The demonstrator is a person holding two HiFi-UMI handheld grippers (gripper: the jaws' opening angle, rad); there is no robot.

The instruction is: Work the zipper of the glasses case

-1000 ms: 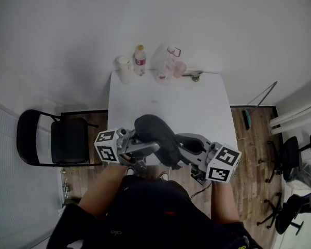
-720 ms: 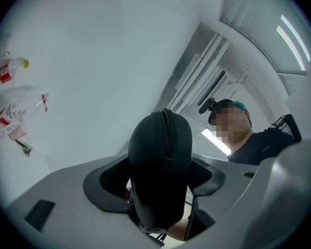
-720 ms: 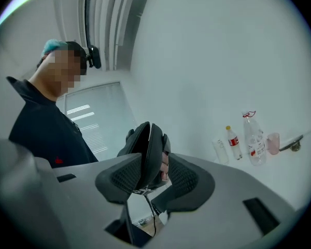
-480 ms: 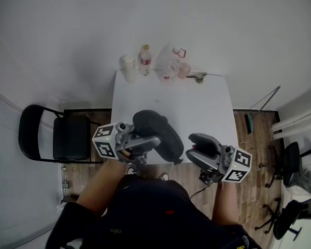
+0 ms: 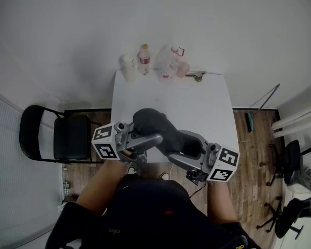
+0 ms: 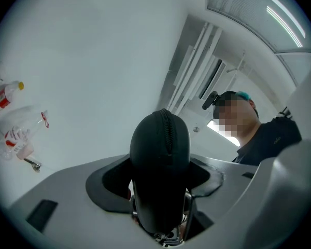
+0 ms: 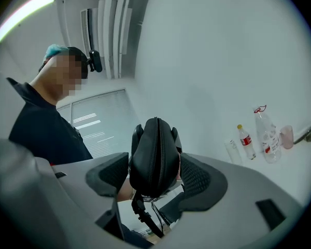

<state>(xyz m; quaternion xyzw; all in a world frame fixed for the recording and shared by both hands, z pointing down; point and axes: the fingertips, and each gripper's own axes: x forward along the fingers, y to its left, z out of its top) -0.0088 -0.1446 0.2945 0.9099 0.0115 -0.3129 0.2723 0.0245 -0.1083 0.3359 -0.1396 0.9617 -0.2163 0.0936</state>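
left gripper (image 6: 160,204), jaws just closing, clamps the glasses case (image 6: 160,144) steady; right gripper (image 7: 156,178), jaws just opening, stands wide astride the case's end, likely regripping toward its zipper (image 7: 156,149)

Grey tools (image 5: 154,139) (image 5: 185,148), seemingly navy shirt (image 5: 145,211).

**Operator:** Illumination status?

**Technician:** Bright, even, diffuse. Source: ceiling light strips (image 6: 286,18), clipped to pure white in both gripper views. The white tabletop (image 5: 197,108) carries no hard shadows.

**Operator:** Distortion?

**Technician:** Heavy fisheye in both gripper views: black vignette at the corners, straight lines bowed. The head view curves the walls toward its edges.

**Operator:** Focus and exposure?

**Technician:** The black glasses case (image 6: 160,165) is underexposed and nearly featureless, though the zipper teeth stay legible. Nearest foreground surfaces are soft. The bottles (image 7: 244,141) are small but sharp.
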